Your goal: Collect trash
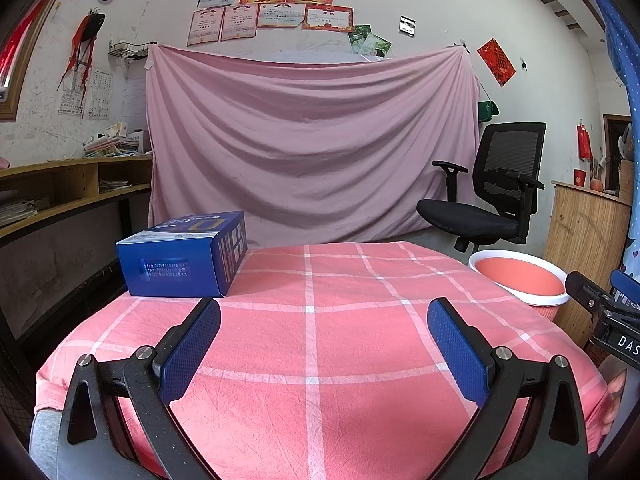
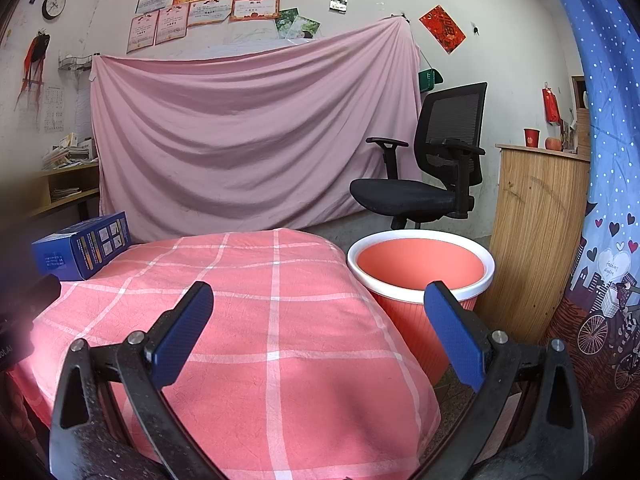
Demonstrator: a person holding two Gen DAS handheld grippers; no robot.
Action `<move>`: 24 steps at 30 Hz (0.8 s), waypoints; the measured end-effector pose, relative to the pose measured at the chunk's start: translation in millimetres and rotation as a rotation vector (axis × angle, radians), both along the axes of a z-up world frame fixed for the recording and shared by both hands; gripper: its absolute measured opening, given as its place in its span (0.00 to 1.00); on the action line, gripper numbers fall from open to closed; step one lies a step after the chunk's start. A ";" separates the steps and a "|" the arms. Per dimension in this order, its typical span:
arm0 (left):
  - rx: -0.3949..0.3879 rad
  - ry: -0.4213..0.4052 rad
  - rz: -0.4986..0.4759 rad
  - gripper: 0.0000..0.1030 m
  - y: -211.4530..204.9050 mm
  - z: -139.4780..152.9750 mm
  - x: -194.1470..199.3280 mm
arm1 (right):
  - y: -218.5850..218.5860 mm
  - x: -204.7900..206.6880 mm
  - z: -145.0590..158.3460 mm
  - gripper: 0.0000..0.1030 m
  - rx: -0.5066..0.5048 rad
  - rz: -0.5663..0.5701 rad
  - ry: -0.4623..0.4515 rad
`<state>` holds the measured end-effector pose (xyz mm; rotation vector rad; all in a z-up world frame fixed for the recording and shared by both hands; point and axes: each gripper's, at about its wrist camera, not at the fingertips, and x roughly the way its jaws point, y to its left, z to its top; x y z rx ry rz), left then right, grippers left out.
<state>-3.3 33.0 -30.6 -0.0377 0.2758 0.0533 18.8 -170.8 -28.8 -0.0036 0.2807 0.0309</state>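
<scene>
A blue cardboard box (image 1: pixel 184 258) lies at the far left corner of the table with the pink checked cloth (image 1: pixel 320 340); it also shows in the right wrist view (image 2: pixel 82 246). A coral bin with a white rim (image 2: pixel 420 266) stands on the floor off the table's right side, also in the left wrist view (image 1: pixel 520 278). My left gripper (image 1: pixel 324 320) is open and empty above the table, just right of and nearer than the box. My right gripper (image 2: pixel 318 302) is open and empty over the table's right edge, its right finger in front of the bin.
A black office chair (image 2: pixel 432 160) stands behind the bin. A wooden cabinet (image 2: pixel 536 216) is right of the bin, with a blue curtain (image 2: pixel 608 160) at the far right. A pink sheet (image 1: pixel 312 140) hangs on the back wall. Wooden shelves (image 1: pixel 60 188) are at left.
</scene>
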 end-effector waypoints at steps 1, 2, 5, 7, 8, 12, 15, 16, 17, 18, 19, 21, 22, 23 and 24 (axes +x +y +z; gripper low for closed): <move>0.000 0.000 0.000 0.98 0.0 0.1 0.1 | 0.0 -0.3 -0.3 1.00 0.000 0.001 0.001; 0.000 0.000 0.000 0.98 0.1 0.1 0.1 | 0.6 -0.8 -0.9 1.00 0.000 0.001 0.001; 0.000 0.000 0.000 0.98 0.3 0.2 0.2 | 1.2 -1.5 -1.0 1.00 0.000 0.001 0.001; 0.000 0.000 0.000 0.98 0.5 0.3 0.3 | 1.0 -1.2 -0.9 1.00 0.000 0.001 0.001; 0.000 0.000 0.000 0.98 0.6 0.3 0.3 | 0.8 -0.9 -0.7 1.00 0.000 0.001 0.001; 0.000 0.000 0.000 0.98 0.7 0.4 0.3 | 2.4 -1.4 -1.6 1.00 0.001 0.001 0.003; 0.001 0.000 0.000 0.98 0.7 0.5 0.3 | 2.3 -1.3 -1.5 1.00 0.001 0.001 0.002; 0.000 0.001 0.000 0.98 0.8 0.5 0.4 | 2.2 -1.2 -1.4 1.00 0.001 0.001 0.003; 0.000 0.001 0.000 0.98 0.8 0.6 0.4 | 2.2 -1.1 -1.3 1.00 0.001 0.001 0.003; 0.001 0.001 0.000 0.98 0.9 0.6 0.3 | 2.3 -1.2 -1.3 1.00 0.001 0.001 0.003; 0.001 0.001 0.000 0.98 1.0 0.6 0.4 | 2.7 -1.7 -1.5 1.00 0.001 0.001 0.003; 0.002 0.002 0.000 0.98 1.0 0.7 0.3 | 2.9 -1.7 -1.8 1.00 0.001 0.001 0.004; 0.002 0.001 0.001 0.98 0.9 0.7 0.2 | 3.7 -2.8 -2.2 1.00 0.002 0.001 0.004; 0.001 0.002 0.001 0.98 0.9 0.7 0.4 | 3.6 -2.6 -2.1 1.00 0.003 0.001 0.002; 0.001 0.002 0.001 0.98 0.9 0.7 0.4 | 3.4 -1.7 -2.2 1.00 0.003 0.002 0.003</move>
